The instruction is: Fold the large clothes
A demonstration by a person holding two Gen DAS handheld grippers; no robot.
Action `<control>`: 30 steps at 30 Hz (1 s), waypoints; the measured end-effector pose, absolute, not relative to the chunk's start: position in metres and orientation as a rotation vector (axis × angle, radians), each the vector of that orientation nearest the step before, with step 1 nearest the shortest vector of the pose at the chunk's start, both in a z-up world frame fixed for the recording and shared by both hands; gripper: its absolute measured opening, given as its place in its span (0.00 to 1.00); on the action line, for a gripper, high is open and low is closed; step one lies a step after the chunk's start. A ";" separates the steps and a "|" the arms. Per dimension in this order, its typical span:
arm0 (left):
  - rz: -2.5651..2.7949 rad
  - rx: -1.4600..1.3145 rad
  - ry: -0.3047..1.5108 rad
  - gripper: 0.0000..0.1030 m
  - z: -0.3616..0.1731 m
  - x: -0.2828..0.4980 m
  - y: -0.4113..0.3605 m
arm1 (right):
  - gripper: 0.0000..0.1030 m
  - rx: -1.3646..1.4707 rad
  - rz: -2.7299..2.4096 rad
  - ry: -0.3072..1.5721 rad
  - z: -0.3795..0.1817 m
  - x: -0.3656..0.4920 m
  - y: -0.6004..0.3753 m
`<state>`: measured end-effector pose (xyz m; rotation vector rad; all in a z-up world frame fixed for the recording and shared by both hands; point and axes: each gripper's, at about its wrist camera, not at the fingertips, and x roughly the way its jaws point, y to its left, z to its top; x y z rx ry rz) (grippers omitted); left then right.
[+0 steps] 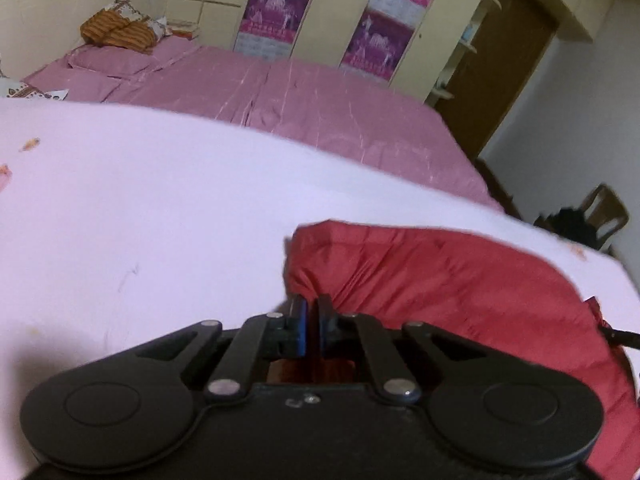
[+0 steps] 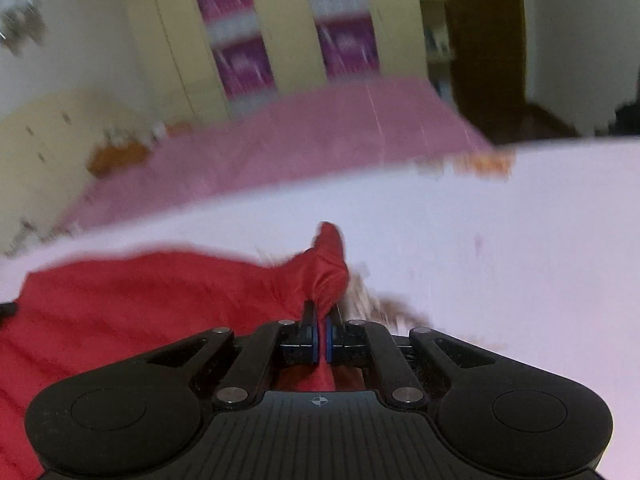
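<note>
A red padded garment (image 1: 460,276) lies on a white table surface (image 1: 140,208). My left gripper (image 1: 313,305) is shut on the garment's near left edge, the red cloth pinched between its blue pads. In the right wrist view the same garment (image 2: 140,292) spreads to the left, and my right gripper (image 2: 321,312) is shut on a bunched corner of it that sticks up beyond the fingers. The right view is blurred.
Beyond the white table (image 2: 500,240) is a bed with a pink sheet (image 1: 300,96), pillows and an orange cloth (image 1: 116,30) at its head. Cream wardrobes with purple posters (image 1: 276,8) stand behind. A brown door (image 1: 504,60) and a chair (image 1: 600,212) are at right.
</note>
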<state>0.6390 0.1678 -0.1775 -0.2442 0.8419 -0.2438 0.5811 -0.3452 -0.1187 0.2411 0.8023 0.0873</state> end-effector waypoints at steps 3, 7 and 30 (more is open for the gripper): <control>-0.237 -0.228 0.813 0.06 -0.181 0.631 0.167 | 0.03 0.277 0.075 0.788 -0.133 0.575 -0.346; -0.234 -0.210 0.806 0.07 -0.173 0.623 0.167 | 0.03 0.263 0.066 0.779 -0.136 0.573 -0.346; -0.289 -0.054 0.645 0.80 -0.118 0.454 0.073 | 0.28 0.236 0.249 0.647 -0.072 0.430 -0.239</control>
